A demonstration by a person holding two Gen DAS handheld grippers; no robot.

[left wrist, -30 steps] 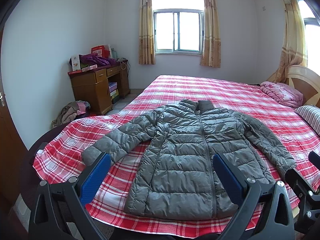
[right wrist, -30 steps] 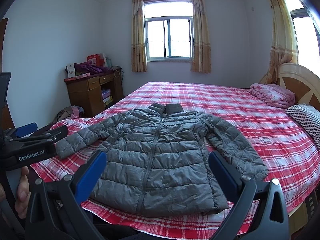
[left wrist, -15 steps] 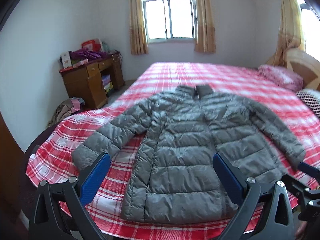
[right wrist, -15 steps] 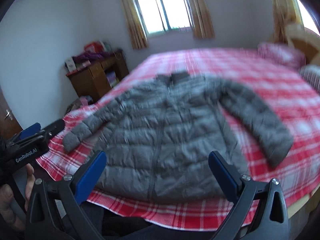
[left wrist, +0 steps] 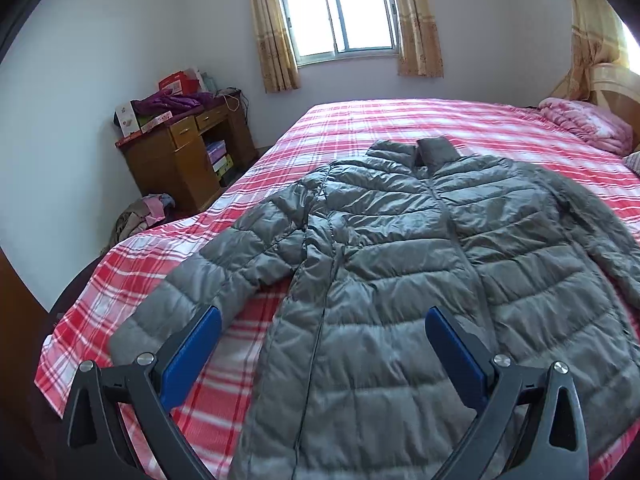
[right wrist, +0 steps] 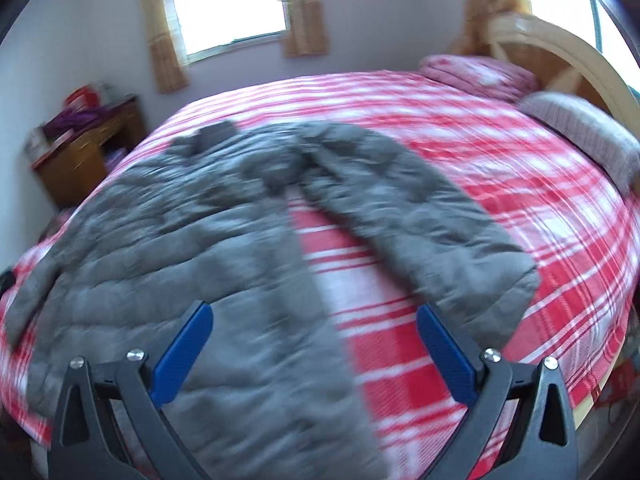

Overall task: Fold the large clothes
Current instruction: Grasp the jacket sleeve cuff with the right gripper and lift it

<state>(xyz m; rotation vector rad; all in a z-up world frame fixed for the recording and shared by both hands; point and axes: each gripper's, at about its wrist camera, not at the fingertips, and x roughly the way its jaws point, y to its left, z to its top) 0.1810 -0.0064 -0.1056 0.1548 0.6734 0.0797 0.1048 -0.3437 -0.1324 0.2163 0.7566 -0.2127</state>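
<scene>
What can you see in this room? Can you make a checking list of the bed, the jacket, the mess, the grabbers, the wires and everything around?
Surface: bed with a red checked sheet.
Job's things: grey puffy jacket lying flat, front up, sleeves spread, not yet folded.
Clutter: pink blanket and striped pillow by the headboard.
Grippers: left gripper and right gripper both open, above the jacket's lower part, holding nothing.
Cables: a light cord on the desk.
Surroundings: wooden desk piled with boxes, clothes heap on the floor, curtained window.
</scene>
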